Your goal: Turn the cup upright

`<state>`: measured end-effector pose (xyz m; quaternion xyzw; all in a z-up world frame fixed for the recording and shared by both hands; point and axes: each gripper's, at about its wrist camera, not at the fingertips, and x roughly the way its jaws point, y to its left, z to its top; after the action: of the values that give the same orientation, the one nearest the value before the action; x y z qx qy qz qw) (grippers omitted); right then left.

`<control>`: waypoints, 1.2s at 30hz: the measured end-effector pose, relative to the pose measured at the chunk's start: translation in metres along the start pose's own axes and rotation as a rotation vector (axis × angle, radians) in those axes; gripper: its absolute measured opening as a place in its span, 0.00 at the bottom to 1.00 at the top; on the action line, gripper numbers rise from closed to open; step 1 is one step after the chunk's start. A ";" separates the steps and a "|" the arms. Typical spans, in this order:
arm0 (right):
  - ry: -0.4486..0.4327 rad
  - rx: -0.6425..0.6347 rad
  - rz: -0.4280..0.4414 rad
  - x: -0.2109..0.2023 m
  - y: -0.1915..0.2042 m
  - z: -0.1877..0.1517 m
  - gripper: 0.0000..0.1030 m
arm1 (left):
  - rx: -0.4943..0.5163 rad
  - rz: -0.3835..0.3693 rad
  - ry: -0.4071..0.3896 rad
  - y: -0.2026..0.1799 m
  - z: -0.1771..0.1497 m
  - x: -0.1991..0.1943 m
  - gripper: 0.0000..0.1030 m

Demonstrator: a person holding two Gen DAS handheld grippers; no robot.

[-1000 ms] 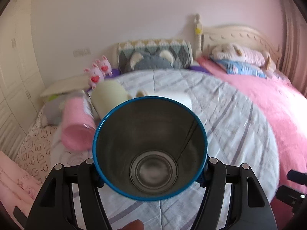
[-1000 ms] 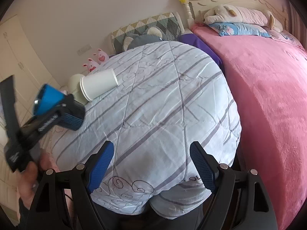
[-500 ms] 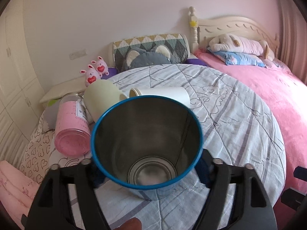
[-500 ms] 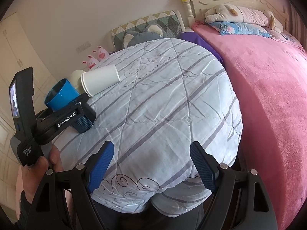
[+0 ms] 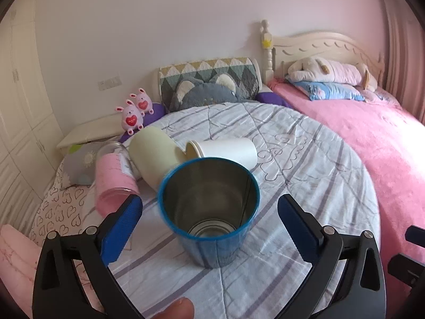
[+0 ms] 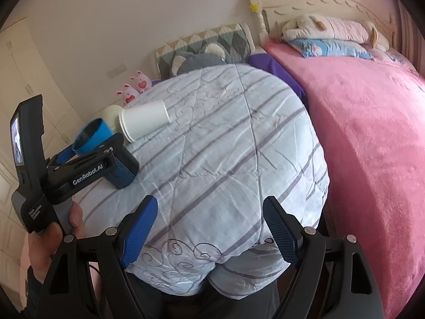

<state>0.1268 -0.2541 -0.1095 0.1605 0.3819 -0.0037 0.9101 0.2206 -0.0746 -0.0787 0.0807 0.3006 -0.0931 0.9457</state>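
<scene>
Steel-lined blue cup (image 5: 209,212): standing mouth-up on the striped quilt (image 5: 305,164), base resting on the fabric, rim appearing slightly tilted toward the camera.

Change since half a second ago: left claw (image 5: 209,228) was clamped on the cup walls; its pads are now standing clear on both sides, so the cup is being released.

Meaning for the task: the flip is judged done for this cup; what is remaining is a clean withdrawal without nudging it on the soft bedding.

Left claw state: jaws spread wide, blue pads (image 5: 122,228) apart from the cup wall, holding nothing. Contact at the cup's base cannot be ruled out, since fisheye distortion is blurring the near rim.

Right claw (image 6: 209,231): hanging above the near edge of the quilt, jaws wide apart, gripping nothing, well apart from the cup.

Cup as seen from the right wrist view: blue cup (image 6: 93,135) is sitting just beyond the left claw body, near the white paper cup (image 6: 144,119).

Neighbouring items: white paper cup, cream cup (image 5: 154,156) and pink-sleeved jar (image 5: 113,178) are all lying on their sides just behind the blue cup.

Risk: soft quilt is giving an uneven footing; a brushed wall could be tipping the cup over again.
</scene>
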 end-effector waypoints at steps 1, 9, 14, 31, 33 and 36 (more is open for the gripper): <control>-0.015 -0.008 0.000 -0.007 0.004 0.001 0.80 | -0.007 0.003 0.003 0.003 0.002 -0.008 1.00; -0.115 -0.086 0.006 -0.049 0.041 0.006 0.80 | -0.050 0.076 0.053 0.032 0.002 -0.071 1.00; -0.154 -0.148 0.034 -0.069 0.071 0.000 0.80 | -0.086 0.105 0.071 0.056 -0.011 -0.111 1.00; -0.188 -0.267 0.060 -0.107 0.110 -0.052 0.80 | -0.158 0.209 0.040 0.083 -0.073 -0.221 1.00; -0.189 -0.271 0.060 -0.110 0.110 -0.054 0.80 | -0.156 0.201 0.042 0.078 -0.076 -0.225 1.00; -0.201 -0.268 0.063 -0.115 0.109 -0.052 0.80 | -0.141 0.208 0.038 0.073 -0.077 -0.228 1.00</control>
<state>0.0232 -0.1490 -0.0325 0.0486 0.2809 0.0597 0.9566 0.0114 0.0409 -0.0012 0.0467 0.3145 0.0282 0.9477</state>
